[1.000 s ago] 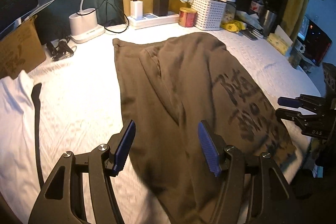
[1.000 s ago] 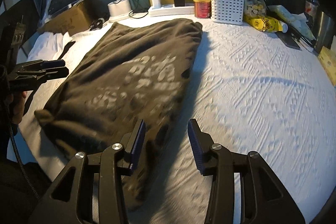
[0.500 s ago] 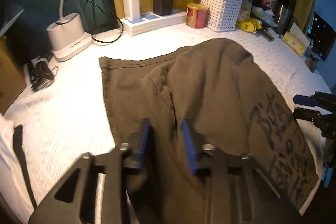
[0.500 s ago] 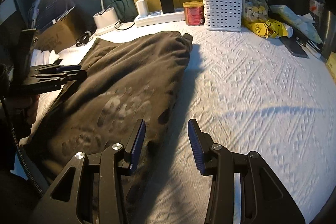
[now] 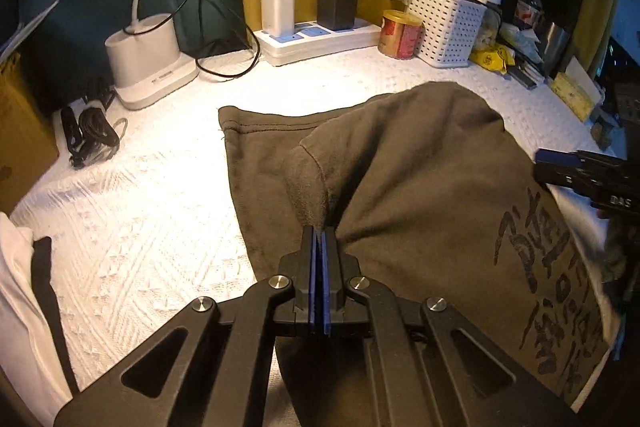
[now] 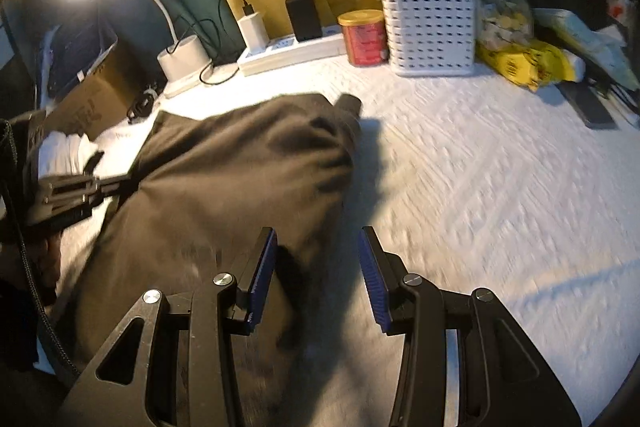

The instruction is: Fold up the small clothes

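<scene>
An olive-brown garment [image 5: 420,167] with dark printed lettering lies partly folded on the white textured bedspread [image 5: 152,211]. My left gripper [image 5: 319,239] is shut, and the cloth puckers into creases at its tips, beside a seam on the garment's left part. In the right wrist view the same garment [image 6: 240,167] is blurred, and the left gripper [image 6: 80,187] reaches into its left side. My right gripper [image 6: 316,259] stands open over the garment's right edge, its pads apart, with dark cloth below them. It also shows at the right edge of the left wrist view, the right gripper [image 5: 580,171].
Along the back stand a white lamp base [image 5: 148,55], a power strip [image 5: 320,39] with chargers and cables, a red tin [image 5: 400,35], a white basket [image 5: 448,23] and a yellow packet [image 6: 528,63]. White cloth with a black band [image 5: 16,287] lies left. A cardboard box [image 6: 92,95] stands behind it.
My left gripper went from wide open to shut on the garment while moving forward over it. The right gripper slid forward along the garment's right edge, still open.
</scene>
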Demonstrator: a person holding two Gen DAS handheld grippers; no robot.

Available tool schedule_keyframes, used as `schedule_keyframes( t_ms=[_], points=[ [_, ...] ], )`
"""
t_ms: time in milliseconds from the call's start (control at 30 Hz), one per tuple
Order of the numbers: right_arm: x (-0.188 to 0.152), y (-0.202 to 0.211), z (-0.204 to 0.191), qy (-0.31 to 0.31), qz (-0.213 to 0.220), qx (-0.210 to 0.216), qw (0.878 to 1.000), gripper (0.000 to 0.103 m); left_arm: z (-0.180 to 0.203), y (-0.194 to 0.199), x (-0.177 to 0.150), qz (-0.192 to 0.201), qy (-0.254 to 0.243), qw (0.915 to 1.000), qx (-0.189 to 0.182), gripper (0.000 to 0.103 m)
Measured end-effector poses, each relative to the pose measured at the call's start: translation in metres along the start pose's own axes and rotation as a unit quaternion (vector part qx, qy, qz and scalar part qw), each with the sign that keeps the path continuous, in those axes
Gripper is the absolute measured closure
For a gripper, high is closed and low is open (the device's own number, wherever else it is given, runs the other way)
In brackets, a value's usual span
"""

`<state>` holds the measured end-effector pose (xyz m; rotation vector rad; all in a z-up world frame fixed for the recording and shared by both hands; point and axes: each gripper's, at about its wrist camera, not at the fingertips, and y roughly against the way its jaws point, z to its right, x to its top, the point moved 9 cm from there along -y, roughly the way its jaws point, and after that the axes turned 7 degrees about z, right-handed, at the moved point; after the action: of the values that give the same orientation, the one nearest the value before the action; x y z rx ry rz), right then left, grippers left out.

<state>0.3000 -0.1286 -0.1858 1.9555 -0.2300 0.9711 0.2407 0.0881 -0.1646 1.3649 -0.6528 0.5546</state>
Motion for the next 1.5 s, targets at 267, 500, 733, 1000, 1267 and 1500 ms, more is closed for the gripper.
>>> schedule_keyframes(
  t_ms=[267,500,733,1000,1267,1500],
  points=[
    [0.027,-0.049,-0.001,-0.061,-0.034,0.036,0.997,0.059,0.002,-0.001,0.004,-0.001,0.01,0.9999,-0.008,0.101],
    [0.047,-0.064,0.001,-0.073,-0.031,0.045,0.996,0.055,-0.002,-0.004,0.007,-0.001,0.01,0.9999,-0.006,0.082],
    [0.056,-0.071,0.002,-0.036,-0.015,0.014,0.999,0.054,-0.016,-0.008,0.017,0.01,0.045,0.9989,-0.007,0.042],
    [0.062,-0.064,0.005,-0.008,0.011,-0.003,1.0,0.016,-0.023,-0.014,0.019,0.009,0.059,0.9982,0.001,0.021],
    [0.056,-0.069,0.015,-0.01,-0.006,-0.02,1.0,0.016,-0.034,-0.032,0.013,0.001,0.07,0.9975,0.008,0.02],
    [0.05,-0.076,0.01,-0.007,-0.01,-0.02,1.0,0.016,-0.026,-0.037,0.014,0.01,0.06,0.9981,0.002,0.012]
  ],
)
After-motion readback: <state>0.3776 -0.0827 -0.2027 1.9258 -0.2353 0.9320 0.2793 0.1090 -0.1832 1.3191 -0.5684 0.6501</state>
